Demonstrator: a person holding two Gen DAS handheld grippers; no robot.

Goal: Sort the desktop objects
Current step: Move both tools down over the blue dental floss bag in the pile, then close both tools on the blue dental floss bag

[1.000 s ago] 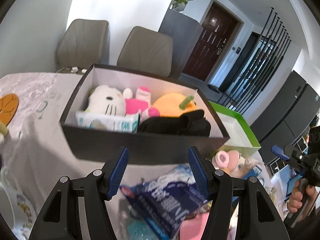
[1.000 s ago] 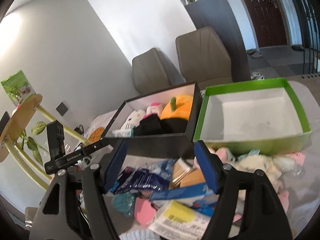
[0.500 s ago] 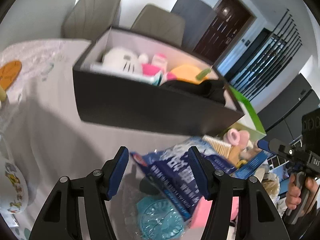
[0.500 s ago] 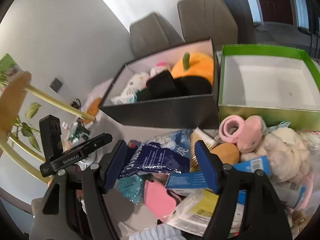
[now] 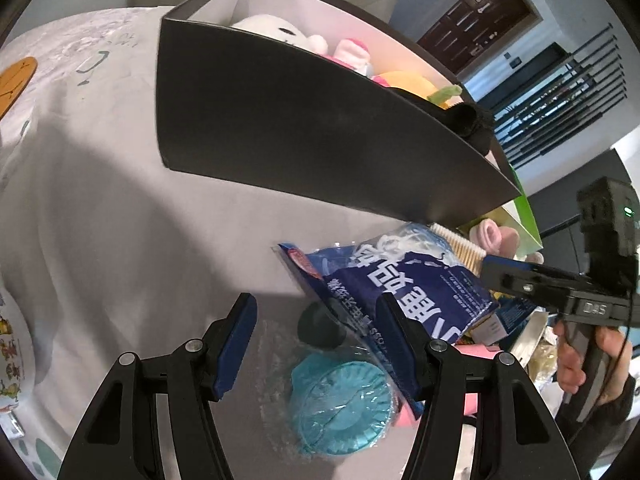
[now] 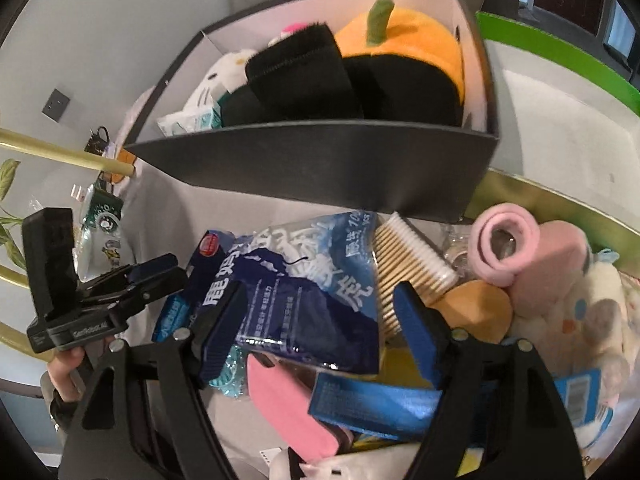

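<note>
Change: both grippers have dipped toward the pile in front of the black box (image 5: pixel 304 128).
Left gripper (image 5: pixel 316 344): narrow gap, empty, over the teal disc (image 5: pixel 340 412).
Right gripper (image 6: pixel 320 332): jaws opening, empty, above the blue packet (image 6: pixel 296 292).
Meaning: a pick looks imminent.

Two boxes: black (image 6: pixel 328 160), green (image 6: pixel 560 52); perhaps three plush toys inside.

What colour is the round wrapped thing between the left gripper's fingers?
Teal, in clear wrap; left wrist view shows it best.
</note>
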